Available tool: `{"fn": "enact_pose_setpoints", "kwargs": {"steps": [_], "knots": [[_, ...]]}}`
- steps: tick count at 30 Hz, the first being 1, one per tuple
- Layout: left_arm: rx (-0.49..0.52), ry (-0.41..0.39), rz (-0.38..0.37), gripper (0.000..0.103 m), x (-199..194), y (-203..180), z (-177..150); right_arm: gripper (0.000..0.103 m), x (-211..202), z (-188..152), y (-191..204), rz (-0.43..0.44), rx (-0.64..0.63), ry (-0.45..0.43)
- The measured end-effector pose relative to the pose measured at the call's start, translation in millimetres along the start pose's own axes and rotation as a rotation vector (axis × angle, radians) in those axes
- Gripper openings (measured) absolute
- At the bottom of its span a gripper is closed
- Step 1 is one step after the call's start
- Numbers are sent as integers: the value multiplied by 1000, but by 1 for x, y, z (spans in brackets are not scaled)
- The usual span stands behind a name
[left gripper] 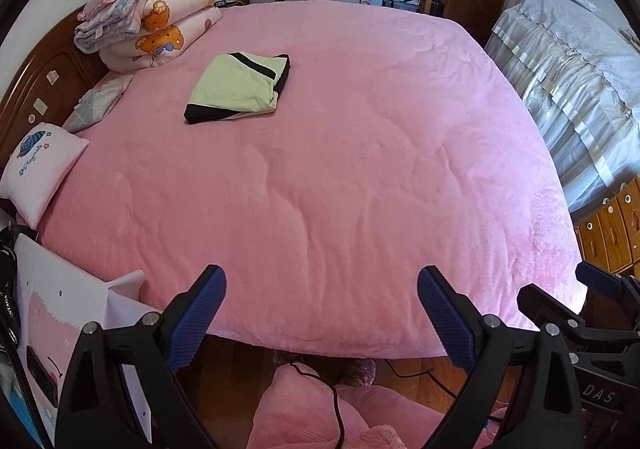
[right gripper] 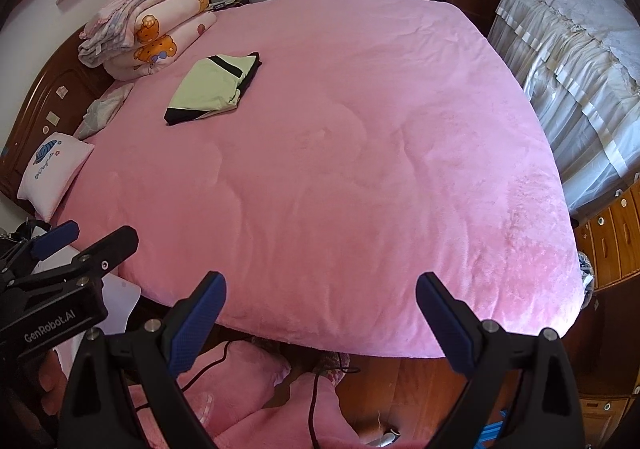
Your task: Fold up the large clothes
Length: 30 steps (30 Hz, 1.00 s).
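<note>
A folded pale-green and black garment (left gripper: 236,89) (right gripper: 212,89) lies on the pink bed cover (left gripper: 340,189) (right gripper: 340,189), toward the far left near the headboard. My left gripper (left gripper: 322,289) hangs open over the bed's near edge, far from the garment, with nothing between its blue pads (left gripper: 200,321). My right gripper (right gripper: 321,291) is open too, empty, above the same near edge. In the left wrist view the right gripper (left gripper: 568,297) shows at the right edge. The right wrist view has the left gripper (right gripper: 80,241) at its left edge.
Folded quilts (left gripper: 148,17) are stacked at the head of the bed, with pillows (left gripper: 40,169) along the wooden headboard. A lace-covered piece of furniture (left gripper: 572,81) and wooden drawers (left gripper: 612,225) stand at the right. Pink plush fabric (left gripper: 320,409) and a black cable (left gripper: 336,401) lie on the floor below.
</note>
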State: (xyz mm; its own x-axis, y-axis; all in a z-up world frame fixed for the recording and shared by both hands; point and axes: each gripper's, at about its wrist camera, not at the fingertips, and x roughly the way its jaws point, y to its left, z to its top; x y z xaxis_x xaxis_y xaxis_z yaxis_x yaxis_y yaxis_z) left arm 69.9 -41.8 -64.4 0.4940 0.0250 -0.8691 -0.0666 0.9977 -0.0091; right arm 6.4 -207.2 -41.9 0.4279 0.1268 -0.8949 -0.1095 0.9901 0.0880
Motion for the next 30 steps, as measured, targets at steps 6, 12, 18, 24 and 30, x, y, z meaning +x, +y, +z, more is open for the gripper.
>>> {"fn": "enact_pose_setpoints", "kwargs": {"steps": [6, 12, 18, 24, 30], "knots": [[3, 7, 0, 103, 1, 2, 2, 97, 3, 0, 4, 1, -3, 16], [2, 24, -4, 103, 2, 2, 3, 99, 5, -1, -2, 1, 34, 38], [13, 28, -2, 103, 2, 1, 4, 99, 6, 0, -4, -7, 38, 52], [8, 31, -4, 103, 4, 0, 7, 99, 5, 2, -4, -18, 30, 47], [20, 27, -10, 103, 4, 0, 9, 103, 6, 4, -8, -23, 39, 56]]}}
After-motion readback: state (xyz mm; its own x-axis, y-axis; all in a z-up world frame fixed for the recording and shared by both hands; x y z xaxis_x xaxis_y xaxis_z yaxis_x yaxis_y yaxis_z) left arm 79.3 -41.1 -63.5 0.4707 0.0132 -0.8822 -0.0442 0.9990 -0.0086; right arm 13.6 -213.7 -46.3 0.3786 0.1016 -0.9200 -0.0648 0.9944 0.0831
